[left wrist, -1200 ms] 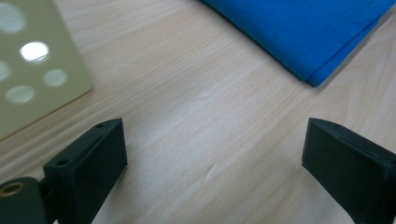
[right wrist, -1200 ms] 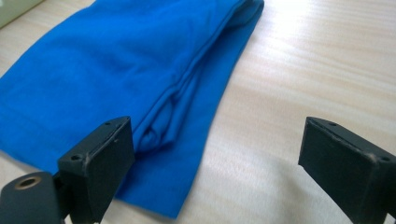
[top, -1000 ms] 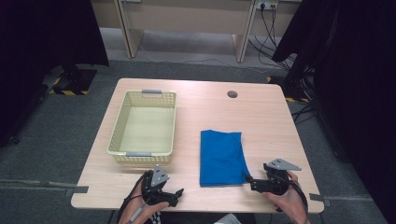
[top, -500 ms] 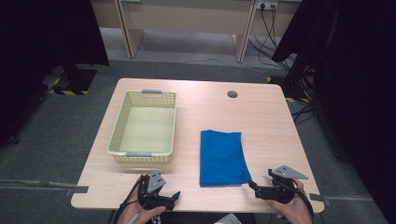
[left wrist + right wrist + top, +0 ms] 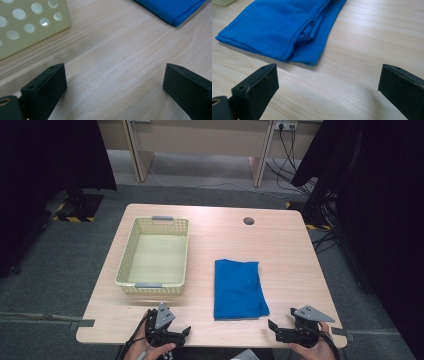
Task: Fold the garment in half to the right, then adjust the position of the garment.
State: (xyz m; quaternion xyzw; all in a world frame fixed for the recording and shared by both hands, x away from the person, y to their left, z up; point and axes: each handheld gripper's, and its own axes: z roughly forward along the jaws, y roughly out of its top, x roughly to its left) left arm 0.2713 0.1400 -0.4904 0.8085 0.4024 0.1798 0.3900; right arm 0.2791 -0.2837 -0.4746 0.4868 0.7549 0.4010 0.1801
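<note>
A folded blue cloth (image 5: 239,289) lies flat on the table's right half; its near corner fills the top of the right gripper view (image 5: 284,27). My right gripper (image 5: 274,331) rests by the near edge, just right of that corner and apart from it. Its jaws have just been opening and stand wide with only bare wood between them (image 5: 328,82). My left gripper (image 5: 184,334) sits open at the near edge, in front of the basket (image 5: 152,285). Nothing lies between its jaws (image 5: 115,82).
The pale yellow perforated basket (image 5: 30,27) stands empty on the table's left half. A round cable hole (image 5: 248,221) is near the far edge. Black curtains hang on both sides, and desk legs and cables stand behind the table.
My right gripper has drawn back from the cloth's near right corner toward the table's near edge and slightly right. The left gripper has stayed put.
</note>
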